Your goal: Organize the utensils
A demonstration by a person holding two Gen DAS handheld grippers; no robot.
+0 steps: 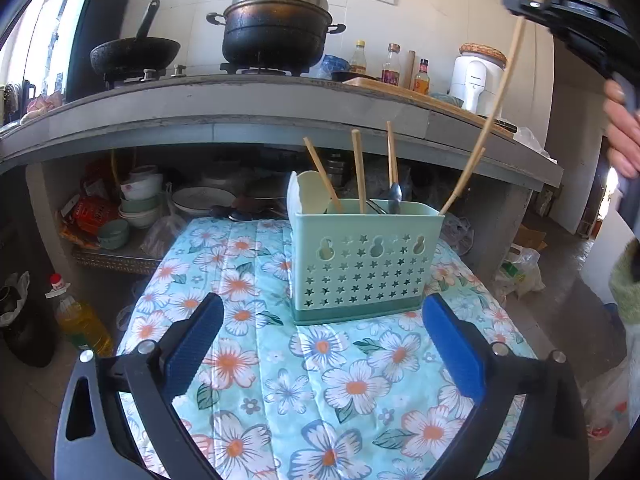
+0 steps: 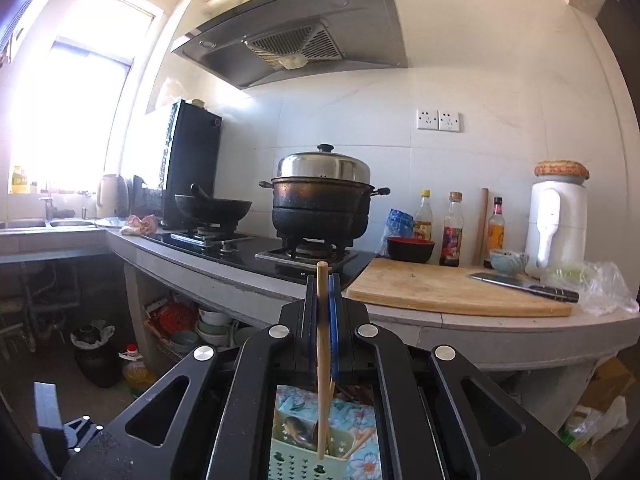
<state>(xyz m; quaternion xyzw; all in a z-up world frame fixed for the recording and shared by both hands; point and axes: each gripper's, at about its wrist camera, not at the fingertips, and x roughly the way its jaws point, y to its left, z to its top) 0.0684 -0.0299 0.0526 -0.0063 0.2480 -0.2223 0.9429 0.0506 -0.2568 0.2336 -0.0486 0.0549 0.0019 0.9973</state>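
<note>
A mint-green utensil holder (image 1: 362,264) with star holes stands on a floral cloth (image 1: 280,380). It holds several wooden chopsticks (image 1: 359,170), a metal spoon (image 1: 394,196) and a pale spatula (image 1: 310,192). My left gripper (image 1: 322,344) is open and empty, low in front of the holder. My right gripper (image 1: 524,6) is at the upper right, shut on a long wooden chopstick (image 1: 494,100) whose lower end dips into the holder's right end. In the right wrist view the gripper (image 2: 323,280) clamps the chopstick (image 2: 321,360) above the holder (image 2: 320,460).
Behind is a concrete counter (image 1: 240,108) with a wok (image 1: 134,54), a steamer pot (image 1: 278,28), sauce bottles (image 1: 390,64) and a white appliance (image 1: 476,76). A cutting board (image 2: 452,288) carries a knife (image 2: 524,286). Bowls (image 1: 138,200) sit under the counter; an oil bottle (image 1: 80,320) stands on the floor.
</note>
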